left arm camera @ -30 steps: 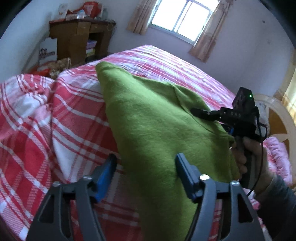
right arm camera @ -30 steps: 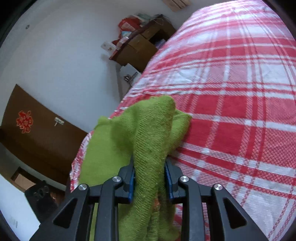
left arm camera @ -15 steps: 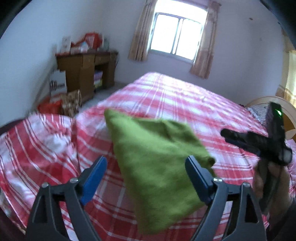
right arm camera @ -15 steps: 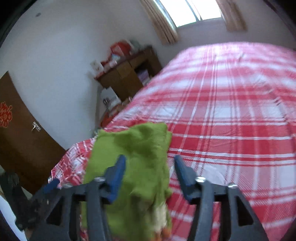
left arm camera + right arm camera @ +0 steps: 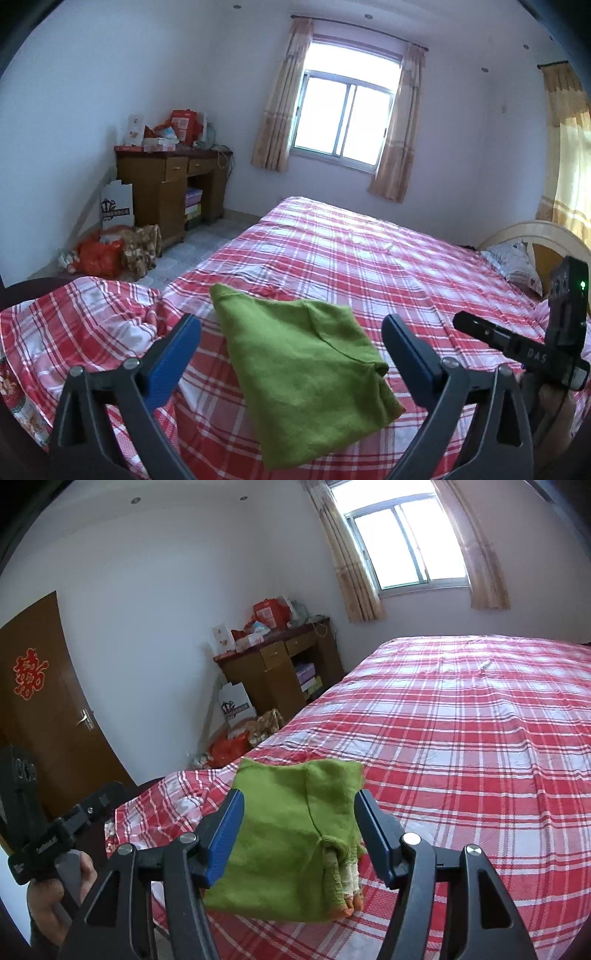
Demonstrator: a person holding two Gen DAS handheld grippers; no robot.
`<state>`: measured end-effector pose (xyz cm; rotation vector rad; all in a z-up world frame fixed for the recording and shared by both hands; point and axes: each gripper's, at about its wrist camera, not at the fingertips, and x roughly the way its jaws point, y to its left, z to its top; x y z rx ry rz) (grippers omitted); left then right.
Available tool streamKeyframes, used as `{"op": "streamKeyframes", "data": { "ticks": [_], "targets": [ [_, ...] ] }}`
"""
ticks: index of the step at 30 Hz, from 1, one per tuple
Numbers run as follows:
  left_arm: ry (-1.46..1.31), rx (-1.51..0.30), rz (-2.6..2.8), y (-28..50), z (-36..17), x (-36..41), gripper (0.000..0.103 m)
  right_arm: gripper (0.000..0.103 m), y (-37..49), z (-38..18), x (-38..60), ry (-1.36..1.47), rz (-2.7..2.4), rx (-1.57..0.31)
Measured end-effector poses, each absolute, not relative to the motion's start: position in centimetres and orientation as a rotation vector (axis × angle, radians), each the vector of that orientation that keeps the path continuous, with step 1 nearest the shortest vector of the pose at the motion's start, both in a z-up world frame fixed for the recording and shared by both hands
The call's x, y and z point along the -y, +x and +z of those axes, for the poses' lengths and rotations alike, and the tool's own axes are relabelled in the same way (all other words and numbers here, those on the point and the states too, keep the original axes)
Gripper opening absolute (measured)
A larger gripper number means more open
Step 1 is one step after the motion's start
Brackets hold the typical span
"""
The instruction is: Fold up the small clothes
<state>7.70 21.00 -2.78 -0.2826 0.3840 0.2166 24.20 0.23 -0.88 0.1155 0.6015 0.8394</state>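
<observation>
A small green knit garment (image 5: 306, 373) lies folded on the red plaid bed (image 5: 369, 266) near its foot corner. It also shows in the right wrist view (image 5: 291, 834), with an orange-and-cream cuff at its near edge. My left gripper (image 5: 291, 354) is open and empty, raised above and short of the garment. My right gripper (image 5: 299, 834) is open and empty, also pulled back above the garment. The right gripper's body (image 5: 532, 343) shows at the right of the left wrist view; the left gripper's body (image 5: 48, 834) shows at the left of the right wrist view.
A rumpled plaid quilt (image 5: 74, 325) lies left of the garment. A wooden desk (image 5: 166, 184) with clutter stands by the far wall, with bags (image 5: 110, 251) on the floor. A pillow (image 5: 513, 258) and headboard are at right. A brown door (image 5: 44, 709) is at left.
My right gripper has opened and let go of the green garment, which now lies on the bed. Both grippers have pulled back and up from it.
</observation>
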Motion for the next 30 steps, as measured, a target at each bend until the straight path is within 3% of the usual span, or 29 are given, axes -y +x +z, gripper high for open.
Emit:
{"op": "streamKeyframes", "data": {
  "ticks": [30],
  "targets": [
    [-0.282,-0.405,0.221,8.0,-4.1,-21.1,0.100,0.063,23.4,-0.7,0.5,0.128,0.825,-0.575]
  ]
}}
